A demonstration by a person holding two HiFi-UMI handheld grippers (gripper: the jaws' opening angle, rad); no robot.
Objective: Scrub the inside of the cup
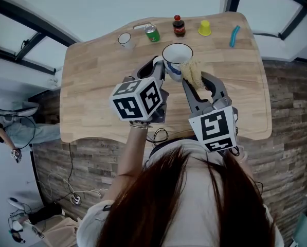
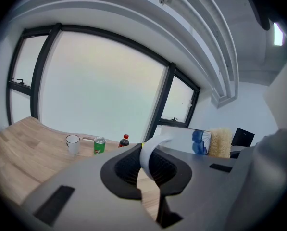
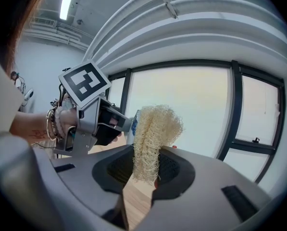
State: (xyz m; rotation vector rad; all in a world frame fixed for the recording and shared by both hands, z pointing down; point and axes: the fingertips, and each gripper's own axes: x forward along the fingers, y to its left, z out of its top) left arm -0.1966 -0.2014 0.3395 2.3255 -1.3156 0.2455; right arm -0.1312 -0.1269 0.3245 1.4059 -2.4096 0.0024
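A white cup (image 1: 177,59) with a blue pattern is held in the air above the wooden table (image 1: 91,86), its mouth facing up. My left gripper (image 1: 162,69) is shut on the cup's handle (image 2: 151,154), which shows as a white band between the jaws. My right gripper (image 1: 192,84) is shut on a pale loofah scrubber (image 1: 192,73). The scrubber lies against the cup's right outer side, beside the rim. In the right gripper view the loofah (image 3: 154,137) stands up from the jaws and hides most of the cup. In the left gripper view the cup body (image 2: 186,141) and the loofah (image 2: 220,142) are to the right.
Along the table's far edge stand a small white cup (image 1: 125,39), a green can (image 1: 152,33), a dark cola bottle (image 1: 179,25), a yellow cup (image 1: 204,28) and a blue object (image 1: 234,36). Cables (image 1: 71,189) lie on the floor at lower left.
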